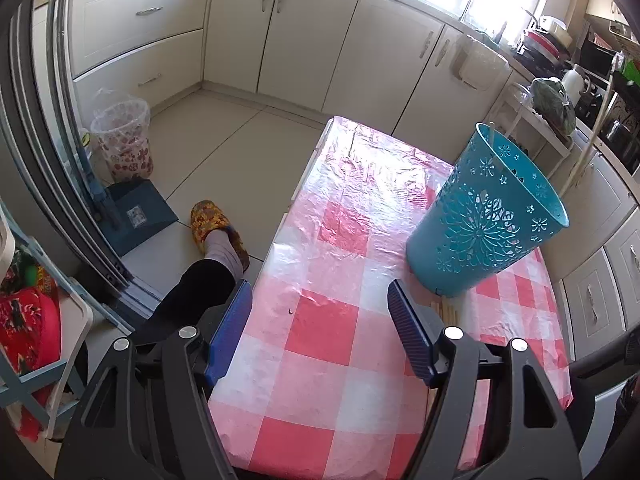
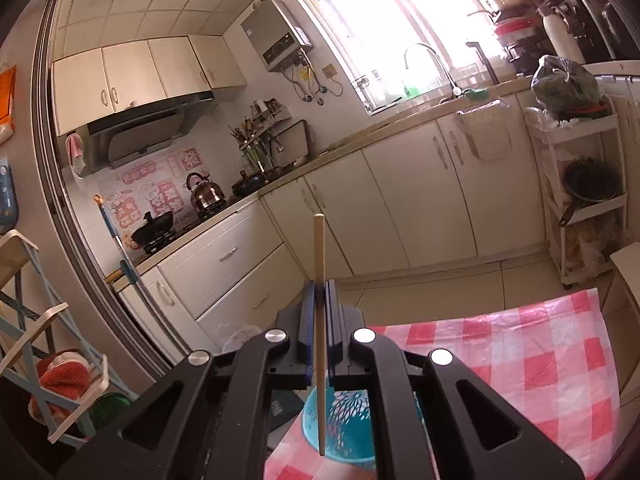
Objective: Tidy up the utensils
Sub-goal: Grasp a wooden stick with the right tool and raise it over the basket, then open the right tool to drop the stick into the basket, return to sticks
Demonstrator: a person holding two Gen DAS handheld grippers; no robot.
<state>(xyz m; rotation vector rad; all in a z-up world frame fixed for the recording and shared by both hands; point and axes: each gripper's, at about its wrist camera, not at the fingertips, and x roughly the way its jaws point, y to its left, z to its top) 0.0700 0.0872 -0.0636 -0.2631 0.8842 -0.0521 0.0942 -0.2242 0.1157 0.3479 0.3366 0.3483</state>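
Note:
A teal perforated plastic holder [image 1: 486, 212] stands on the pink checked tablecloth [image 1: 320, 344], with one chopstick tip [image 1: 491, 130] showing at its far rim. Several wooden chopsticks [image 1: 450, 312] lie on the cloth at its base, just right of my left gripper [image 1: 320, 316], which is open and empty above the cloth. My right gripper [image 2: 319, 296] is shut on a single wooden chopstick [image 2: 319, 248], held upright. Its lower end hangs over the holder's mouth [image 2: 340, 432], seen from above in the right wrist view.
The table's left edge [image 1: 280, 232] drops to the floor, where a person's leg and slipper [image 1: 216, 228] stand close by. A waste bin [image 1: 124, 140] and a dustpan [image 1: 136, 216] sit on the floor at left. Kitchen cabinets [image 1: 280, 32] and a shelf cart [image 2: 588, 184] surround the table.

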